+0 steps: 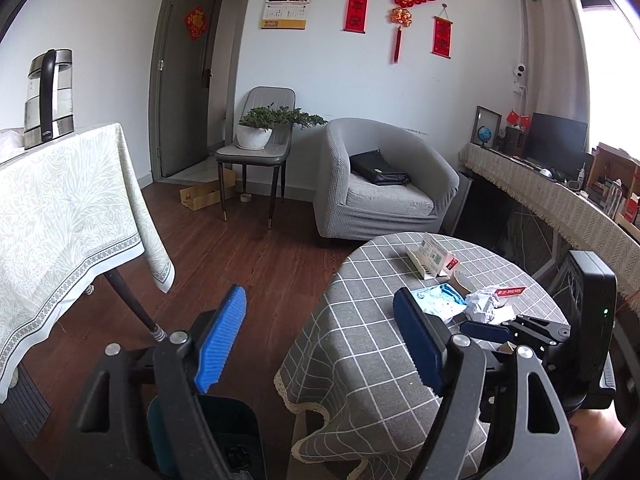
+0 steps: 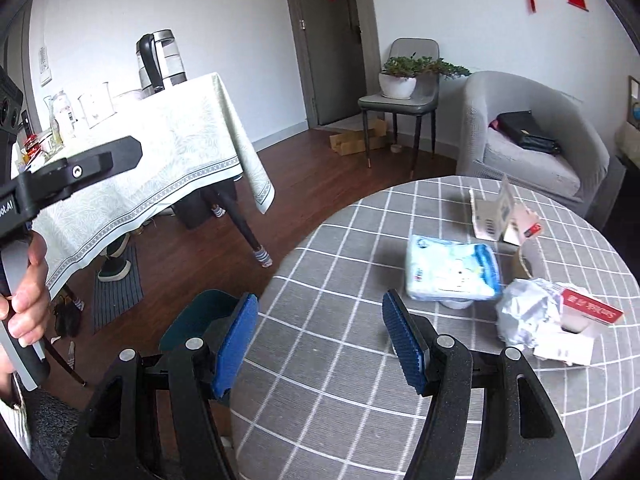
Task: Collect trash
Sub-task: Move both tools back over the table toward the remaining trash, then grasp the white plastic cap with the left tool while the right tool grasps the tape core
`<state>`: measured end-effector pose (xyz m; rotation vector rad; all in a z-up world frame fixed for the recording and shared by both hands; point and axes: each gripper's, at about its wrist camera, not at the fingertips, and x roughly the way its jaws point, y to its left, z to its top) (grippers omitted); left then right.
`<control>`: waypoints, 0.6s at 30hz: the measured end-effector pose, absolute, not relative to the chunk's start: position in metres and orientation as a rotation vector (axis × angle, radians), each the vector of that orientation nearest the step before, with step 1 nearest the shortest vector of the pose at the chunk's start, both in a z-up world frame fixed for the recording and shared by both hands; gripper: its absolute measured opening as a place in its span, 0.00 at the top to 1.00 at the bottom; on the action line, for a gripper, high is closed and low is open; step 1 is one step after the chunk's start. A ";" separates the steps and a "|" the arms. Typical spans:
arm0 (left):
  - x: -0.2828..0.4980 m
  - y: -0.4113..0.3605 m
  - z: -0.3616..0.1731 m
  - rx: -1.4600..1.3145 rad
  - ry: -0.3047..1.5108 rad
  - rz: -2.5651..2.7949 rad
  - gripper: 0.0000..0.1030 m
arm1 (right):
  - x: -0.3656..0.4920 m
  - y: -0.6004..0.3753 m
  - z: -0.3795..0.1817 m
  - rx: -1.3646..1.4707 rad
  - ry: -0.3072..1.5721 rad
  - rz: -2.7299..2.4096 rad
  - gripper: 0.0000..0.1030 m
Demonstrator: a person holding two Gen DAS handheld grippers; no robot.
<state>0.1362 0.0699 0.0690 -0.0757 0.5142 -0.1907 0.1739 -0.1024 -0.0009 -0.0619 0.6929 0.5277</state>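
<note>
Trash lies on the round table with the grey checked cloth (image 2: pixel 340 280): a blue-white plastic packet (image 2: pixel 452 268), crumpled white paper (image 2: pixel 524 312), a red-white carton (image 2: pixel 592 312) and an opened cardboard box (image 2: pixel 496 212). The packet (image 1: pixel 440 298), the paper (image 1: pixel 484 300) and the box (image 1: pixel 430 258) also show in the left wrist view. My right gripper (image 2: pixel 320 340) is open and empty above the table's near side, left of the packet. My left gripper (image 1: pixel 320 340) is open and empty, over the table's left edge. A dark teal bin (image 2: pixel 200 316) stands below the table's left edge.
A table with a pale green cloth (image 2: pixel 160 160) and a kettle (image 2: pixel 160 60) stands to the left. A grey armchair (image 1: pixel 380 184) with a black bag, a chair with a potted plant (image 1: pixel 256 132) and cardboard on the wooden floor are beyond. A shelf runs along the right (image 1: pixel 560 200).
</note>
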 end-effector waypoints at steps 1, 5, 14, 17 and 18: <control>0.139 0.064 0.067 -0.071 0.522 -0.198 0.23 | 0.174 -0.111 0.000 -0.058 0.690 0.516 0.36; 0.148 0.037 0.057 -0.059 0.543 -0.227 0.23 | 0.175 -0.141 0.001 -0.035 0.689 0.469 0.33; 0.161 -0.007 0.039 -0.022 0.589 -0.259 0.23 | 0.170 -0.191 0.001 -0.009 0.692 0.401 0.32; 0.166 -0.017 0.031 -0.028 0.614 -0.273 0.23 | 0.170 -0.204 0.001 -0.004 0.700 0.386 0.31; 0.168 -0.021 0.029 -0.028 0.623 -0.274 0.23 | 0.170 -0.208 0.000 -0.003 0.703 0.382 0.31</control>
